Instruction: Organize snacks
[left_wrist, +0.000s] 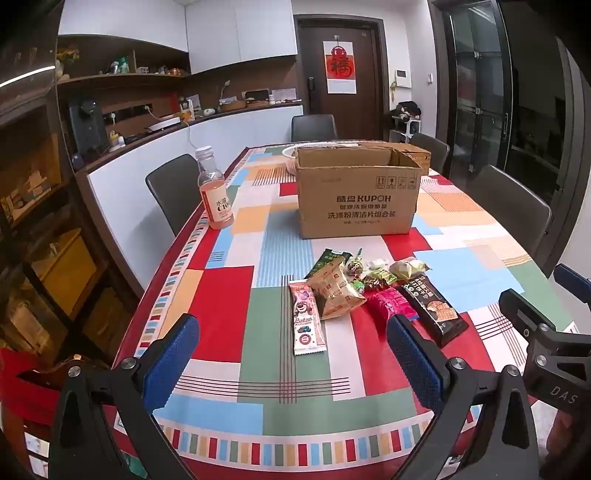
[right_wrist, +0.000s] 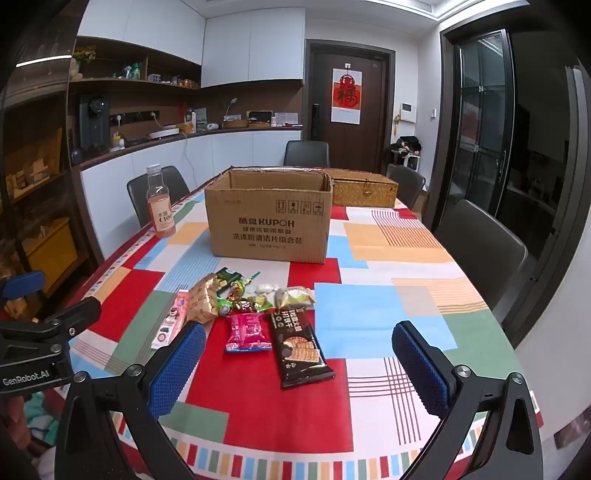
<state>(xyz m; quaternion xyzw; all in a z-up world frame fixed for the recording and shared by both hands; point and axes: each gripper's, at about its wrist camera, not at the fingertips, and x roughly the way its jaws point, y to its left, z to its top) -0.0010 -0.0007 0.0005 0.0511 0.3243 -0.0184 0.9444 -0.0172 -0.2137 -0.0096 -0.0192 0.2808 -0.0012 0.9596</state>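
- Both hand-held grippers, left (left_wrist: 291, 362) and right (right_wrist: 299, 365), gape wide, holding nothing.
- Snacks (right_wrist: 243, 306) lie heaped just ahead, cardboard box (right_wrist: 269, 218) beyond.
- Overlapping wrappers could drag neighbours along, or slip.

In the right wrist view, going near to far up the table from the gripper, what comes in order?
Right gripper → dark biscuit packet → cardboard box → wicker basket → far chair.
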